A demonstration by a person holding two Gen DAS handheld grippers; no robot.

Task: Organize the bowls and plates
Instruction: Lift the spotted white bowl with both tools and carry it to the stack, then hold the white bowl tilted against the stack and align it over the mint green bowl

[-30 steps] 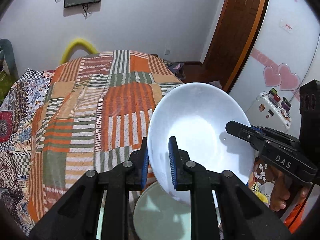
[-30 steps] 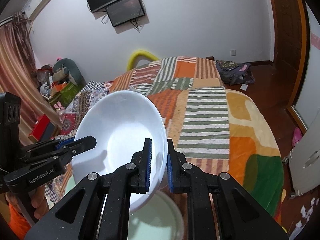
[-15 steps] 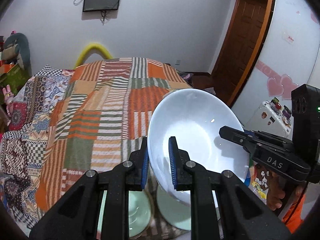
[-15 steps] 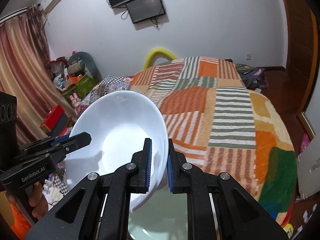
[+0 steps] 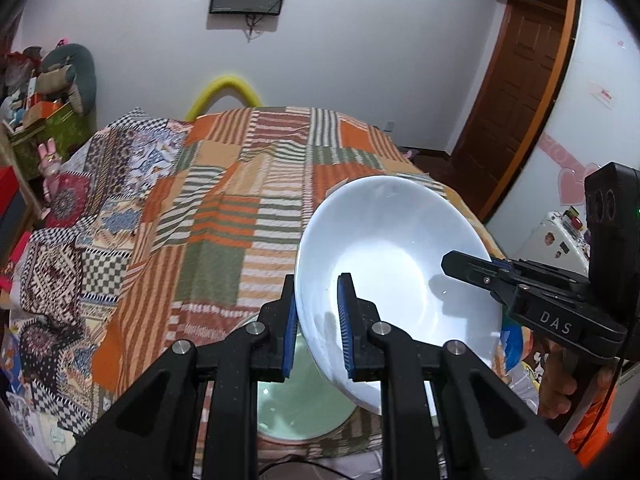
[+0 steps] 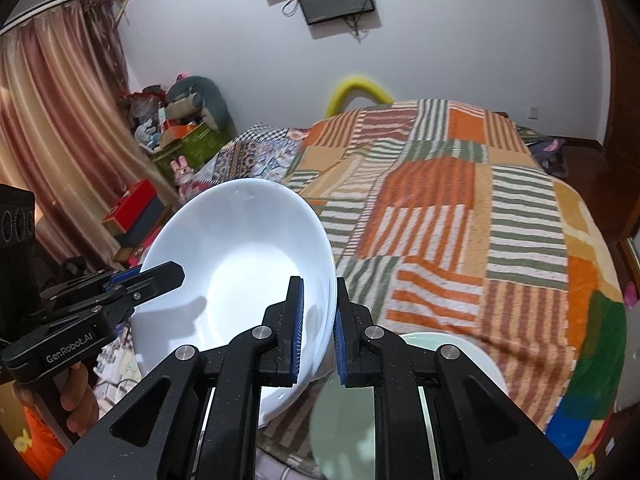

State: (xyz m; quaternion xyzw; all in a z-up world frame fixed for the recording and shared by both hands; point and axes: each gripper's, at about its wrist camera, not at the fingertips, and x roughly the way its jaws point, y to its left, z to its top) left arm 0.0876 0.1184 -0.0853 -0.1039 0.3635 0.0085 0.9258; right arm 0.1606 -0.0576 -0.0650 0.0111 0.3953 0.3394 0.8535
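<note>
A large white bowl [image 5: 392, 264] [image 6: 240, 260] hangs tilted in the air over the near end of a bed, gripped on both sides. My left gripper [image 5: 316, 314] is shut on its left rim, one blue pad inside and one outside. My right gripper [image 6: 318, 314] is shut on the opposite rim the same way. Each wrist view shows the other tool on the far rim: the right gripper [image 5: 466, 266] and the left gripper [image 6: 160, 276]. Below the bowl a pale green dish [image 5: 304, 408] [image 6: 352, 416] rests on the bedcover, partly hidden by my fingers.
A bed with a striped orange and green patchwork cover [image 5: 224, 216] [image 6: 460, 220] fills the middle. Boxes and soft toys [image 5: 52, 92] pile up at the left wall by a curtain [image 6: 52, 120]. A wooden door [image 5: 516, 92] stands right. A person's hands [image 5: 560, 384] [image 6: 76, 392] hold the tools.
Both grippers carried the bowl sideways to the left along the bed's near end; the bed and wall screen slid right in both views. The grips have not changed.
</note>
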